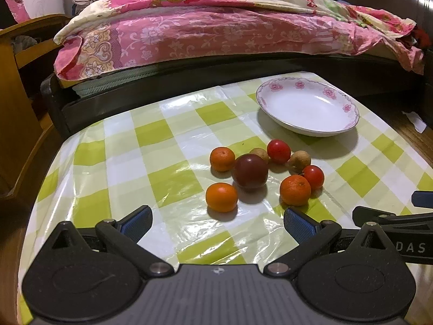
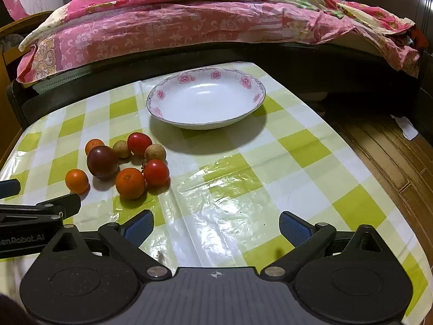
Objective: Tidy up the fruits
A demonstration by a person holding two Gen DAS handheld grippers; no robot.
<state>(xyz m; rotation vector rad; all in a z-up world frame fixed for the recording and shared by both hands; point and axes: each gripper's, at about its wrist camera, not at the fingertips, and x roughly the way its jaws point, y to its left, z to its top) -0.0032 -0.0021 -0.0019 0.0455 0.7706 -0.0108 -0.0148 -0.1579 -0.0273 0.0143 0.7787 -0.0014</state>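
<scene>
A cluster of small fruits lies on the green-checked tablecloth (image 1: 151,173): three oranges, one at the near left (image 1: 221,197), a dark purple plum (image 1: 250,171), two red tomatoes, one at the far side (image 1: 278,151), and two brown longans, one at the right (image 1: 299,161). The plum (image 2: 102,162) and a near orange (image 2: 130,183) also show in the right wrist view. An empty white plate with pink flowers (image 1: 349,108) (image 2: 159,94) stands behind them. My left gripper (image 1: 217,223) is open and empty, just short of the fruits. My right gripper (image 2: 216,227) is open and empty, to the right of them.
A bed with a pink floral quilt (image 1: 205,27) runs along the table's far edge. A wooden chair (image 1: 24,86) stands at the left. Wooden floor (image 2: 379,146) lies to the right, with a scrap of white paper (image 2: 408,130) on it.
</scene>
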